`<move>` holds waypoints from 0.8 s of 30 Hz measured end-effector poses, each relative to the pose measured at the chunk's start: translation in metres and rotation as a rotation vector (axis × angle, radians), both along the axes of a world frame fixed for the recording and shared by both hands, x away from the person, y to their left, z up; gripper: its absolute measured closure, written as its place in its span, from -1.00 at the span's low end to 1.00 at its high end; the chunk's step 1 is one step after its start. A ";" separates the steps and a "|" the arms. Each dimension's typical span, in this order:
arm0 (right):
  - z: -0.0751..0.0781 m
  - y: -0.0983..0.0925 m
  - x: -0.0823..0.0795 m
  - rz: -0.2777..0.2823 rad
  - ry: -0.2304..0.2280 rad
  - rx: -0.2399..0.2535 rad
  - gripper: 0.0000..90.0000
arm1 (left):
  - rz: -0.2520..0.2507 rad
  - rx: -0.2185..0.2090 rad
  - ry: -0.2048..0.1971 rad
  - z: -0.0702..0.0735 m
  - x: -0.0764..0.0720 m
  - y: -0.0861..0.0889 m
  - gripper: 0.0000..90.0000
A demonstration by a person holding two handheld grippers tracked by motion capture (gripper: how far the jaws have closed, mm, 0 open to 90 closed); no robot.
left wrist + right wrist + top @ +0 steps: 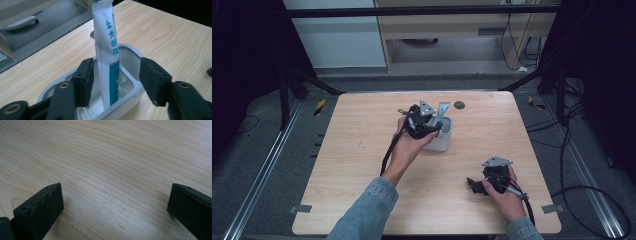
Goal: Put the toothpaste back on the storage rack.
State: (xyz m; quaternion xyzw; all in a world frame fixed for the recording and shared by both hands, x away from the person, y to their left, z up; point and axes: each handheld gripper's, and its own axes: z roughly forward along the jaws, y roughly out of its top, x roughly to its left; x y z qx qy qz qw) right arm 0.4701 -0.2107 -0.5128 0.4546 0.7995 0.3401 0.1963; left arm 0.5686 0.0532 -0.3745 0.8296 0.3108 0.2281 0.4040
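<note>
Tube (106, 50) stood upright in the tub (131, 53); my left gripper (116, 80) hung released around it, jaws clear. I judged best to withdraw straight up, without brushing it. Right gripper (115, 202) idled, released, near tub

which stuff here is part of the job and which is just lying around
In the job: the toothpaste tube standing in the white container; the left gripper, jaws apart around the tube.
Lying about: the small dark disc on the table; the right gripper, open over bare wood.
</note>
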 end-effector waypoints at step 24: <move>0.000 0.000 0.000 -0.001 -0.001 -0.001 -0.99 | -0.086 0.068 0.042 0.006 -0.025 0.009 -0.74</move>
